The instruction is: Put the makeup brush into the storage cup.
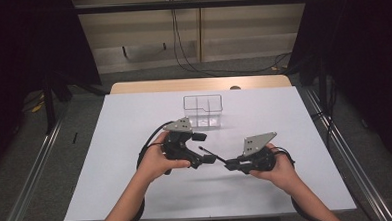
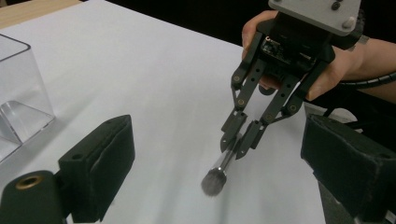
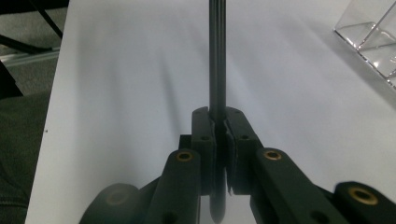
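Nothing readable is showing anywhere: no text, label, brand, number or sign. The grey plate (image 2: 317,11) atop the right tool (image 2: 239,142) is bearing only screws, and the counter (image 1: 135,143) beneath it is staying blank.

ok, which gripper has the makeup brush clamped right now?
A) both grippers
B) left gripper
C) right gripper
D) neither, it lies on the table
C: the right gripper has its fingers pinched on the handle of the makeup brush, bristle head hanging free above the white table, while the left gripper stands wide open with nothing between its fingers.
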{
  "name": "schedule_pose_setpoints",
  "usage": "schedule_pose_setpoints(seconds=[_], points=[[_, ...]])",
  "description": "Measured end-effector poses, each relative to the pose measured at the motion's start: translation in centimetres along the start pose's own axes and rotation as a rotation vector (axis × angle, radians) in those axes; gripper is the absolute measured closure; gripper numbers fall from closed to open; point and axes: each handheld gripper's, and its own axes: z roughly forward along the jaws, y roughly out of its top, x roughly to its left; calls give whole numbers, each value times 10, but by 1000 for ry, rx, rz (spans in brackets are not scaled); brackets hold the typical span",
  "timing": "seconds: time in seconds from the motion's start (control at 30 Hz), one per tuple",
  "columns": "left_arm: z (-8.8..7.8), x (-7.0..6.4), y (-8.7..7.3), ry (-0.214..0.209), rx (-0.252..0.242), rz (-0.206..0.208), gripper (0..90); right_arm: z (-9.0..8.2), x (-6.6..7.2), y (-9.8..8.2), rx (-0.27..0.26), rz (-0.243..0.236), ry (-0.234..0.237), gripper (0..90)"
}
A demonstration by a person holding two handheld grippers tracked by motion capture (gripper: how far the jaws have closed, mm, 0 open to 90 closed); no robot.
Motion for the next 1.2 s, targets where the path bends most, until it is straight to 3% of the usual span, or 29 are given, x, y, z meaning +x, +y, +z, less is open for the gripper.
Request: schedule_pose_setpoints(seconds=[0.37, 0.67, 1.2], points=[[2, -1, -1, 11, -45, 6, 72, -2, 1, 0, -95, 46, -20, 842], [2, 0, -5, 10, -84, -1, 65, 0, 2, 1, -141, 53, -27, 842], [3, 1, -7, 22, -104, 0, 50, 2, 3, 5, -217, 80, -46, 841]])
